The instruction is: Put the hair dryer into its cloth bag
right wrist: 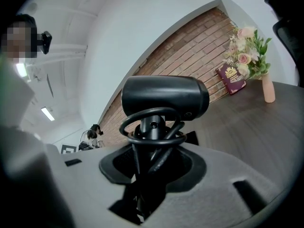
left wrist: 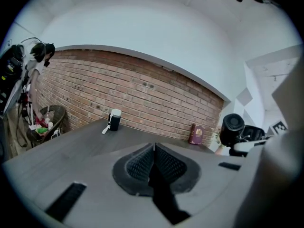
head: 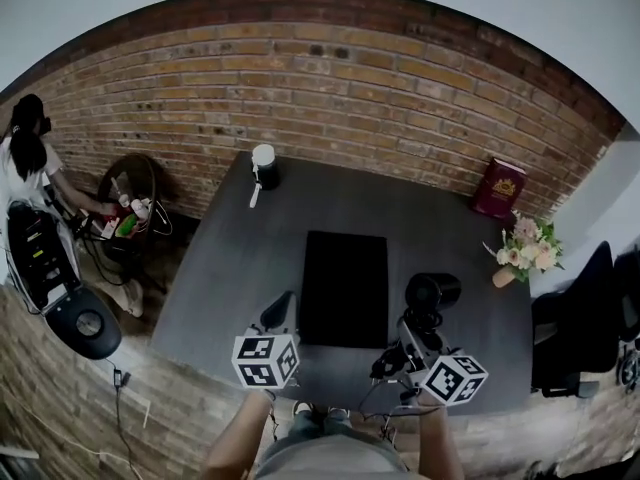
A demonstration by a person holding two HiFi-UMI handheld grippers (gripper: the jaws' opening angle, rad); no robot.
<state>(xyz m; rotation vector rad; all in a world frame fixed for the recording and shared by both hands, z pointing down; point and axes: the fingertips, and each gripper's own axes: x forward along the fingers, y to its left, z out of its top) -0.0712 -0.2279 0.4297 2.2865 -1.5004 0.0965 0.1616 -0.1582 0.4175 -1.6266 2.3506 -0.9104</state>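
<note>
The black cloth bag [head: 344, 288] lies flat in the middle of the dark grey table [head: 230, 268]. My right gripper [head: 405, 346] is shut on the handle of the black hair dryer [head: 432, 293], just right of the bag. In the right gripper view the hair dryer [right wrist: 164, 96] stands upright between the jaws of my right gripper [right wrist: 152, 151], its cord looped round the handle. My left gripper [head: 278, 313] sits at the bag's near left corner. In its own view my left gripper [left wrist: 153, 148] is shut on nothing, and the hair dryer [left wrist: 232, 127] shows at the right.
A white-capped black bottle [head: 264, 165] stands at the table's far edge by the brick wall. A red book [head: 498, 188] and a vase of flowers [head: 525, 248] are at the far right. A person [head: 25, 158] bends over a basket [head: 130, 203] on the left. A dark chair [head: 590, 318] stands on the right.
</note>
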